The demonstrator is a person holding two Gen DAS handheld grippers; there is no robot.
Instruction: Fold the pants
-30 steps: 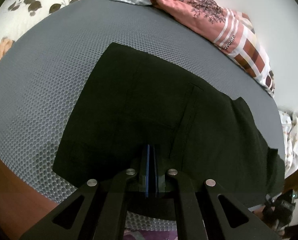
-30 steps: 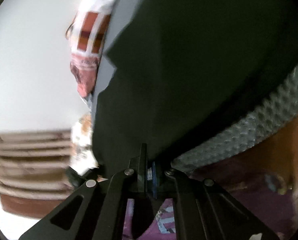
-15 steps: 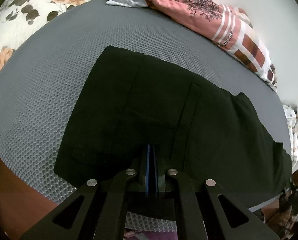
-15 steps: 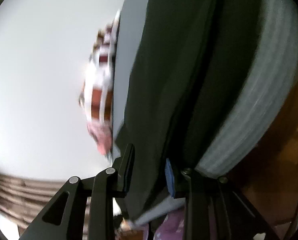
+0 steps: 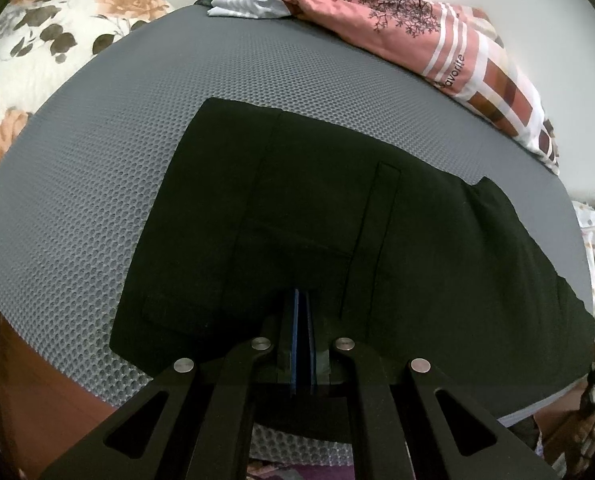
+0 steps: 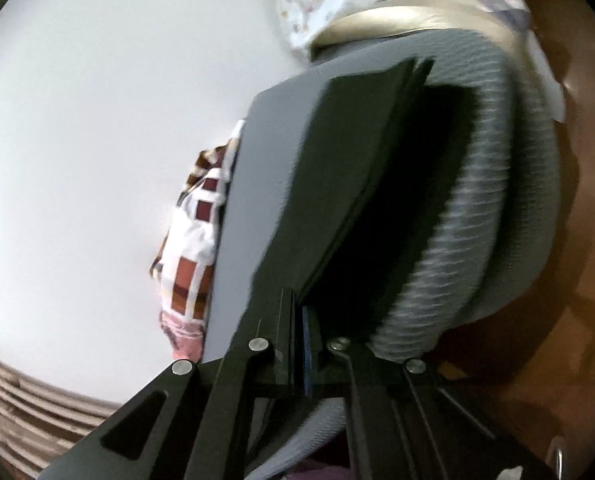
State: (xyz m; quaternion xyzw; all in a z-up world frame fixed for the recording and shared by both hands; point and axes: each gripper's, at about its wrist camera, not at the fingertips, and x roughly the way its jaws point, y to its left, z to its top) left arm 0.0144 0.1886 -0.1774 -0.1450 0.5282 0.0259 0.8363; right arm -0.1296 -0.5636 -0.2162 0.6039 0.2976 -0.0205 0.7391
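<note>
Black pants (image 5: pixel 337 240) lie spread flat on a grey honeycomb mat (image 5: pixel 117 152) on a bed. My left gripper (image 5: pixel 302 300) is shut on the near edge of the pants, at mid-width. In the right wrist view the camera is rolled sideways. My right gripper (image 6: pixel 303 304) is shut on the pants (image 6: pixel 337 208) at their edge, where the dark cloth hangs over the mat's rounded side (image 6: pixel 497 208). The cloth inside both jaws is hidden by the fingers.
A pink and white patterned cloth (image 5: pixel 437 40) and a striped white garment (image 5: pixel 245 0) lie at the mat's far edge. A floral bedsheet (image 5: pixel 57 40) is at far left. Brown wood (image 6: pixel 577 320) is beside the mat. A white wall (image 6: pixel 97 140) stands behind.
My right gripper was open half a second ago and has closed on the pants' edge while rolling and swinging. My left gripper stayed shut and the view shifted slightly.
</note>
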